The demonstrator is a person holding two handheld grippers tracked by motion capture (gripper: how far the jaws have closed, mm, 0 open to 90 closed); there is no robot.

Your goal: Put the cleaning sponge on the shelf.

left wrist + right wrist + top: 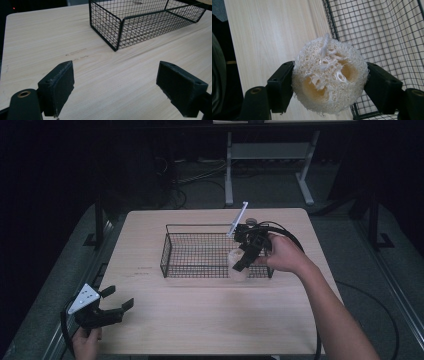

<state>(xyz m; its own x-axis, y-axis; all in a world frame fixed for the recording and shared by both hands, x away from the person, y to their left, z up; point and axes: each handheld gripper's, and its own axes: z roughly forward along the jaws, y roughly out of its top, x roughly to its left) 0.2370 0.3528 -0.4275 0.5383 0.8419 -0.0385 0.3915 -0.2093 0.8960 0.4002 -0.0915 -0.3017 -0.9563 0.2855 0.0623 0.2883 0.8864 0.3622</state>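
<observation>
A pale, fibrous loofah sponge [329, 76] sits squeezed between the two black jaws of my right gripper [329, 82]. From above, that gripper [243, 261] holds the loofah [237, 269] at the front right rim of a black wire basket [172, 247], near its front wall. The basket's mesh [387, 37] runs along the right of the right gripper view. My left gripper [118, 299] rests low near the table's front left corner, jaws wide open with bare wood between them [115, 85]. The basket's near corner [116, 37] stands ahead of it.
The light wooden table [210, 320] has free room in front of the basket and to its left. A white stick-like marker [238, 218] rises from the right gripper. A metal desk frame [270, 165] stands on the dark floor beyond the table.
</observation>
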